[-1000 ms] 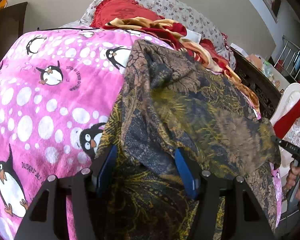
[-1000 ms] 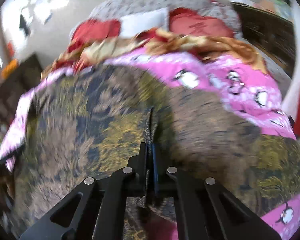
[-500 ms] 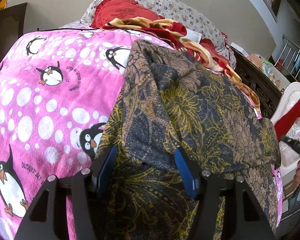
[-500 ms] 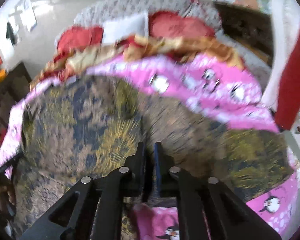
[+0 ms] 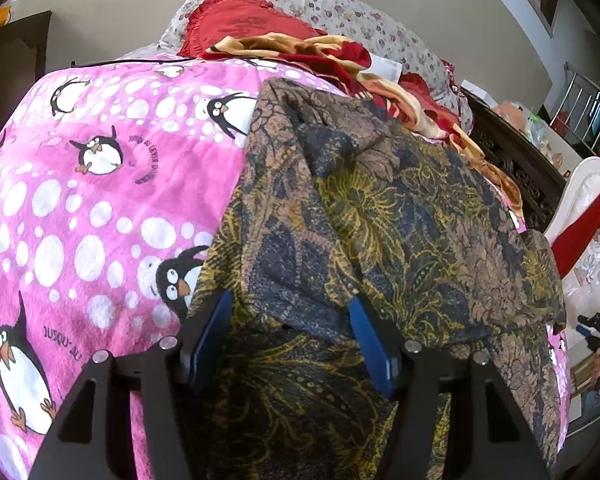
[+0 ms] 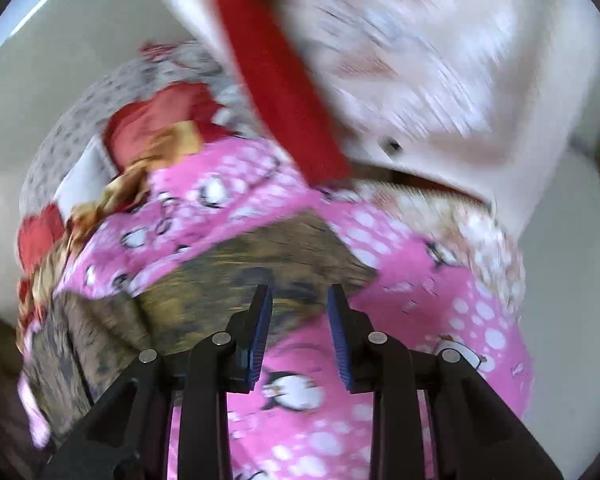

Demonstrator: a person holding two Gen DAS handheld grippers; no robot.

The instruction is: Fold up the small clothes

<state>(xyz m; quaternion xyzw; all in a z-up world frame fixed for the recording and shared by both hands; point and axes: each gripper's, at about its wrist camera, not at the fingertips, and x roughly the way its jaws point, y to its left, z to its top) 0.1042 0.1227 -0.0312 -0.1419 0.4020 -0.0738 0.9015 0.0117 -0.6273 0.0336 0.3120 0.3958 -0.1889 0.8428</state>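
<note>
Now, around: a pink penguin blanket (image 5: 80, 200) is covering the bed, with a red pillow (image 5: 240, 24) and a red-and-gold cloth (image 5: 300, 46) lying at the far end.
In the way: a white chair (image 6: 440, 72) with a red cloth (image 6: 276, 92) hanging on it is filling the top of the right view, which is blurry.
Garment: one dark flowery garment (image 5: 380, 220) is lying on the blanket, with one part folded over the rest.
Left gripper (image 5: 290, 340): its two blue pads are sitting wide apart on each side of the folded edge; I cannot tell if they are squeezing it.
Right gripper (image 6: 300, 328): its jaws are opening, with nothing between them, only blanket below.
Counted: two grippers, one garment, one blanket.
Changed: a second ago the right gripper was pinching the garment; now it is off past the garment's edge.
</note>
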